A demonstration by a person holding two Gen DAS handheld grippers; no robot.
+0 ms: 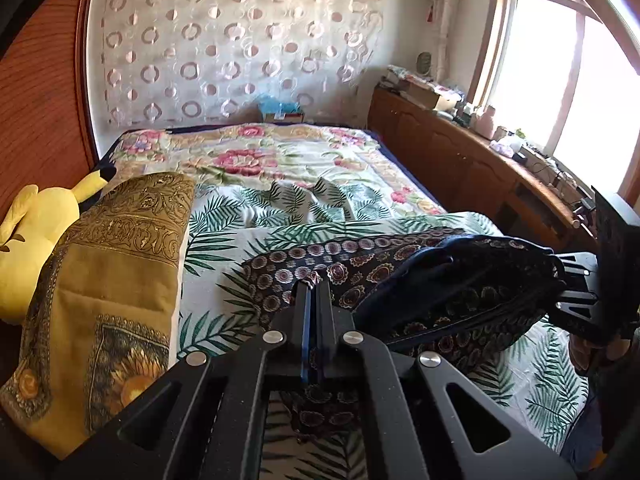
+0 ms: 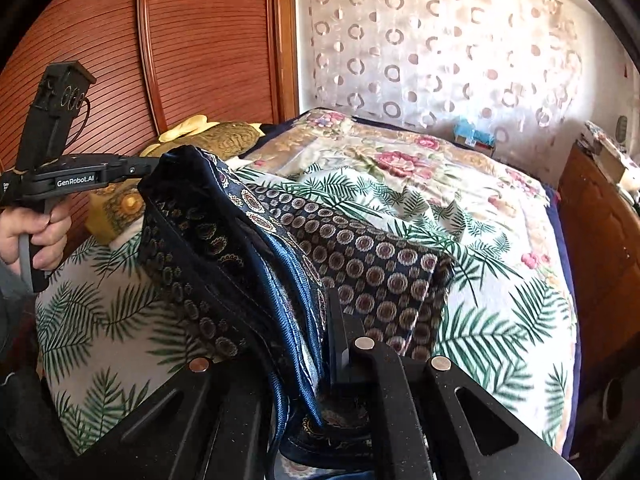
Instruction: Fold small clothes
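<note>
both fingers [image 1: 313,292] [image 2: 338,320] clamp the patterned garment [image 1: 400,272], only right view shows left hand [image 2: 38,236]

bed [image 1: 520,396] under patterned garment [image 1: 360,264], pillow [image 1: 120,280]

Daylight pouring through the window [image 1: 560,80] at upper right, circle-patterned curtain [image 1: 224,48] hanging across the top, wooden cabinet [image 1: 448,152] running beneath, reddish wood panel [image 2: 160,40] filling the upper left.

The garment [image 1: 400,276] is dark navy with red-and-cream medallions, the sheet [image 1: 224,236] white with green palm fronds, the pillow [image 1: 120,264] mustard gold.
</note>
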